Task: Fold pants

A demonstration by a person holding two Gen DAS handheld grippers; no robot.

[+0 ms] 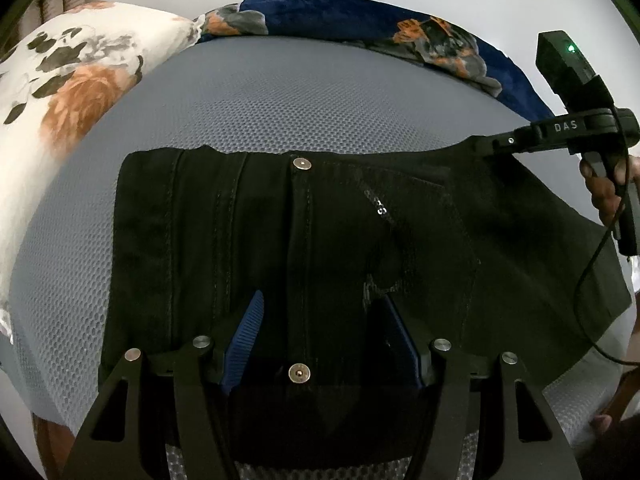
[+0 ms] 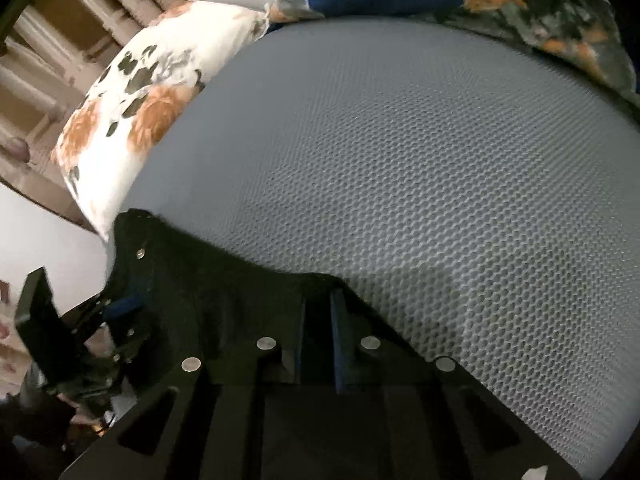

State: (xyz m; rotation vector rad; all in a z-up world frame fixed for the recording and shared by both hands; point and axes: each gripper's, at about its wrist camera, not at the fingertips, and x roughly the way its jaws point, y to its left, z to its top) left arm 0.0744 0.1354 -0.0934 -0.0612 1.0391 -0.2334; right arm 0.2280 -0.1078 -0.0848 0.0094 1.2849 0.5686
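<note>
We see black denim pants [image 1: 320, 232], stitched seams and metal buttons showing, lying flat on the grey honeycomb-mesh mattress [image 1: 280, 104]. Our left gripper [image 1: 320, 340] spreads ribbed blue pads apart over the fly; our right gripper [image 2: 318, 320] seems clenched on the waistband edge.

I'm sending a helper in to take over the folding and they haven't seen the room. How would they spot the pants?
Find the grey mesh mattress, with a floral pillow and a navy floral blanket along its far side. The pants lie flat on its near part. They are the only plain black cloth, with silver buttons.
</note>
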